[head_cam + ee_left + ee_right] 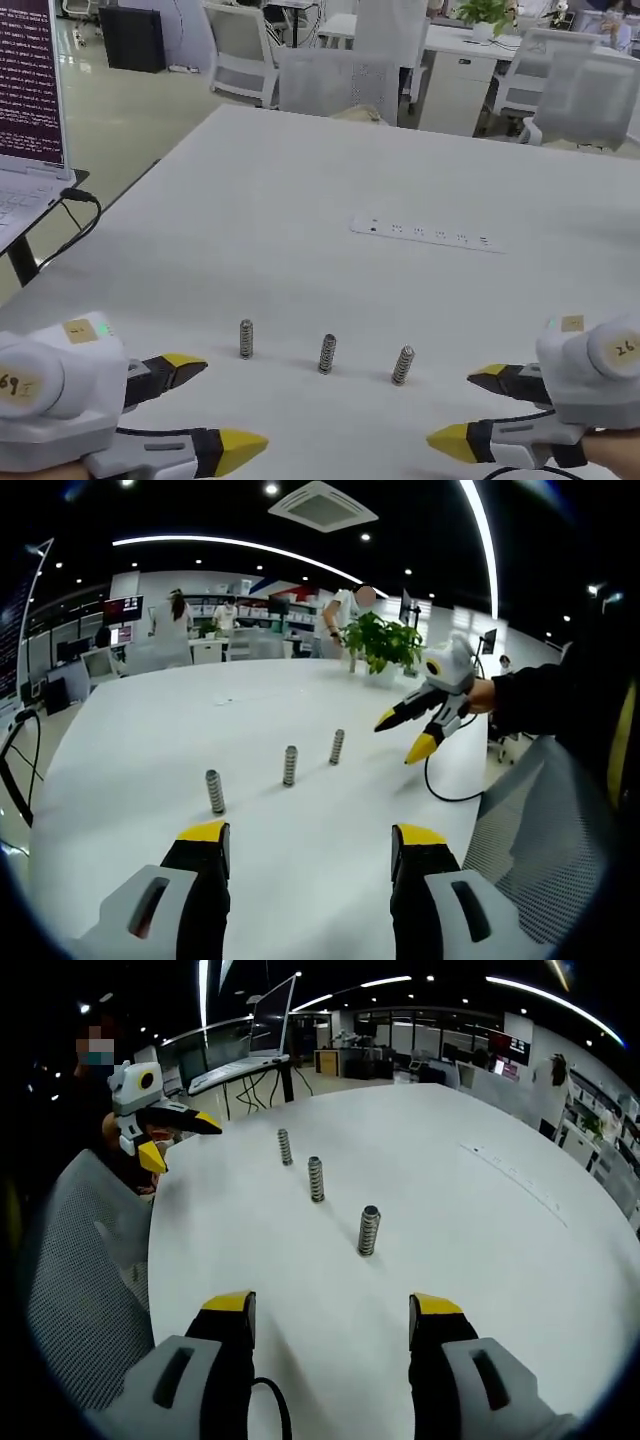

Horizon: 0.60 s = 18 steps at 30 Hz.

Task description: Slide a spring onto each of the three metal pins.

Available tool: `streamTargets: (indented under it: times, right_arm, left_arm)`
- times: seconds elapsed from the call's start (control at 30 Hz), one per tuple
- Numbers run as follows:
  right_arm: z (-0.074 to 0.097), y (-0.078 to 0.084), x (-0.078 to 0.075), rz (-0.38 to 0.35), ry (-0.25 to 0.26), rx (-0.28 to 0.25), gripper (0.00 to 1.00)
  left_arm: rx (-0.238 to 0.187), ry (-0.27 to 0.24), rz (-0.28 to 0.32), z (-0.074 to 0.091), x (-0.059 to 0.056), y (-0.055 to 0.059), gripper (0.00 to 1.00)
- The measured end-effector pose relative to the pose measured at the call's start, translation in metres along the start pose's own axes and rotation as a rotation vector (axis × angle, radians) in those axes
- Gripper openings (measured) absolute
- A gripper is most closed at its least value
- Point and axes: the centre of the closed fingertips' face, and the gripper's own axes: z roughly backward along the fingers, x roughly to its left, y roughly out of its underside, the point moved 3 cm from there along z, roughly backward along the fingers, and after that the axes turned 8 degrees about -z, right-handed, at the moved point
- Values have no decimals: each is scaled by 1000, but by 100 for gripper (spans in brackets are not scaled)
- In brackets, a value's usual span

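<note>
Both grippers hang low over the near side of the white counter [300, 200], and neither one has anything in it. The left gripper [218, 400] has its yellow-tipped jaws spread wide, with bare counter between them. The right gripper [465, 405] mirrors it, jaws just as far apart and empty.

Ahead of the two grippers, and between them, three springs stand upright in a row on the counter, apart from one another. The first spring [246, 339] is just ahead of the left gripper's tips and a little to its inner side. The middle spring [327, 353] sits about halfway between the two grippers. The third spring [403, 365] is closest to the right gripper, ahead of its tips and slightly inward. No jaw touches any of them. I cannot make out the pins inside the coils. In the right gripper view the nearest spring has a dark top.

Farther out beyond the springs, well away from both grippers, a white power strip [425, 233] lies flat on the counter. Off past the left gripper's outer side, an open laptop [25, 100] sits on a separate stand, and a black cable [80, 200] runs down from it. In the left gripper view a leafy plant [380, 640] stands behind the right gripper.
</note>
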Motion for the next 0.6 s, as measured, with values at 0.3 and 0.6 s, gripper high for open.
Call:
streamTargets:
  times: [0.3,0.6]
  right_arm:
    - [18,11,4,2,17,-6,61]
    - [39,25,6,-15,49,-26,61]
  left_arm:
    - [-1,-2,-1,5,-4,1,61]
    - [-7,-2,-3,8,-7,0,61]
